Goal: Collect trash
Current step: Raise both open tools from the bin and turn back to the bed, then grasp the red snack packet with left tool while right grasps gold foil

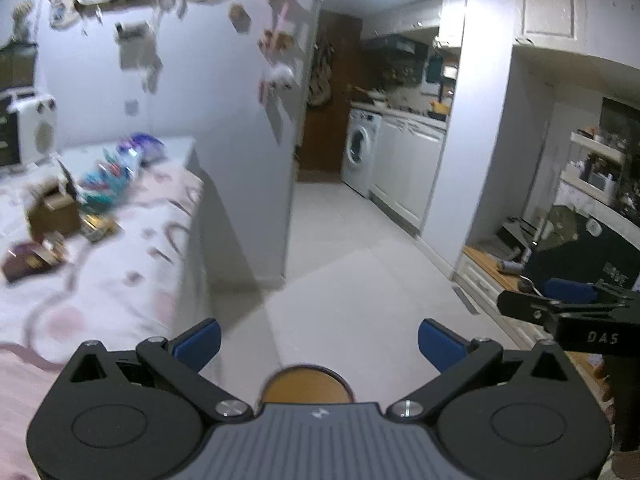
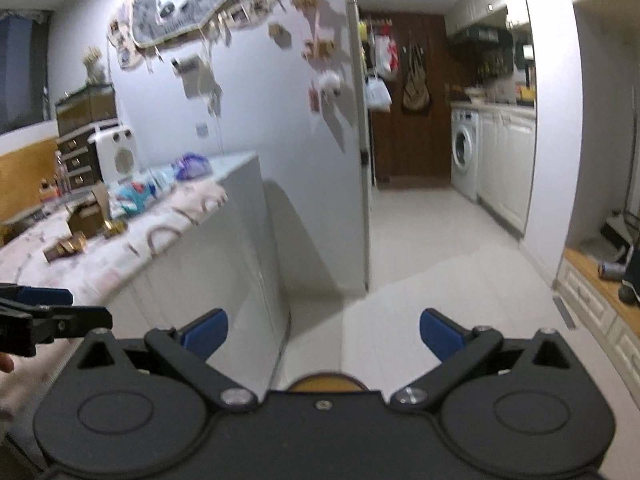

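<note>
Trash lies on a counter with a pink patterned cloth (image 1: 120, 264): a brown cardboard box (image 1: 54, 212), colourful wrappers (image 1: 108, 178), a purple bag (image 1: 146, 146) and dark wrappers (image 1: 28, 258). The same box (image 2: 86, 216) and wrappers (image 2: 136, 194) show in the right wrist view. My left gripper (image 1: 318, 342) is open and empty, to the right of the counter, above the floor. My right gripper (image 2: 324, 334) is open and empty, beside the counter's end. Each gripper shows at the edge of the other's view, the right one (image 1: 568, 308) and the left one (image 2: 44, 312).
A white wall (image 1: 208, 112) with hanging decorations stands behind the counter. A tiled floor (image 1: 360, 248) leads to a kitchen with a washing machine (image 1: 360, 148) and white cabinets (image 1: 412, 168). A low wooden-topped cabinet (image 2: 600, 292) with clutter is on the right.
</note>
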The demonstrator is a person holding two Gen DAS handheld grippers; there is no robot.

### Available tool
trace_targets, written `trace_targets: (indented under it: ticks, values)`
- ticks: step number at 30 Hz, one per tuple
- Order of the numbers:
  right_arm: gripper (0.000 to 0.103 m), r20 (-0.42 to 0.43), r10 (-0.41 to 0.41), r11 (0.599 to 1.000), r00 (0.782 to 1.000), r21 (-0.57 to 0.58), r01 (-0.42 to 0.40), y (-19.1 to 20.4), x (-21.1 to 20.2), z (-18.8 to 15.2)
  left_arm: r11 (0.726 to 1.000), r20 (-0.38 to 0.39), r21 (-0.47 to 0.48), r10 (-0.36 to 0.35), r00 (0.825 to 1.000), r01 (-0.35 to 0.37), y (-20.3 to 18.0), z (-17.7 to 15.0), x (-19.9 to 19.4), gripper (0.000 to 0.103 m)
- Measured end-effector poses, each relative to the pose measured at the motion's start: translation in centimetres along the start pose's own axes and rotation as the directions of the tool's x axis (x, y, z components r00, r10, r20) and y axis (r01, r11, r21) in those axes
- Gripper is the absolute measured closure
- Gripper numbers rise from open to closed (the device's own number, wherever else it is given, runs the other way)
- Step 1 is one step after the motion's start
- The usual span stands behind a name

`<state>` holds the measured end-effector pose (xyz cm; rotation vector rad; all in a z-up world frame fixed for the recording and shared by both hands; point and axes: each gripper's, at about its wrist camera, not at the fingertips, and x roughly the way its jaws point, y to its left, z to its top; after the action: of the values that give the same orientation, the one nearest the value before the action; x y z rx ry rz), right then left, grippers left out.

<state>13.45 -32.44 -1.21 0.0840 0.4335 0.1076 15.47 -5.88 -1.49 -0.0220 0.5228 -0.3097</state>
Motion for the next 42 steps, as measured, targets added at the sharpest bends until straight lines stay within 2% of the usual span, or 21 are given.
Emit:
trace_targets:
  ticks: [8, 14, 19, 28, 33, 36, 39, 42]
  values:
    - [0.0, 0.031, 0.083, 0.997, 0.996, -0.001, -0.083, 5.6, 1.1, 2.7, 0.996, 0.039, -0.014, 0.093, 0.995, -0.093, 5.9, 2.9, -3.1, 0.0]
    - [0.0, 0.029, 0.139, 0.99, 0.99, -0.017, -0.138, 10.6, 3.0, 4.6, 0.988, 0.029, -0.039, 0.151, 0.988, -0.15, 11.7, 4.0, -4.6, 0.0]
    - [0.0, 0.019, 0.158, 0.986, 0.987, -0.05, -0.157, 14.4, 5.1, 6.0, 0.975, 0.027, -0.07, 0.211, 0.977, -0.209, 17.1, 5.1, -5.7, 0.0]
    - [0.0, 0.011, 0.186, 0.98, 0.983, -0.078, -0.184, 20.5, 8.8, 8.1, 0.955, 0.031, -0.051, 0.294, 0.955, -0.292, 24.8, 7.1, -5.3, 0.0]
    - [0.0, -0.009, 0.202, 0.976, 0.979, -0.079, -0.202, 23.0, 11.1, 8.4, 0.961, -0.004, -0.044, 0.275, 0.961, -0.275, 28.1, 6.7, -2.6, 0.0]
    - [0.0, -0.03, 0.204, 0.975, 0.978, -0.088, -0.206, 24.3, 12.5, 8.4, 0.978, -0.048, -0.042, 0.205, 0.978, -0.207, 29.9, 5.8, -0.6, 0.0]
    - [0.0, -0.06, 0.186, 0.978, 0.981, -0.082, -0.191, 25.3, 14.4, 8.4, 0.986, -0.097, -0.095, 0.128, 0.987, -0.137, 31.1, 4.7, 0.9, 0.0]
    - [0.0, -0.093, 0.18, 0.978, 0.979, -0.086, -0.188, 26.1, 16.8, 8.8, 0.982, -0.114, -0.123, 0.132, 0.985, -0.146, 31.5, 3.9, 2.1, 0.002]
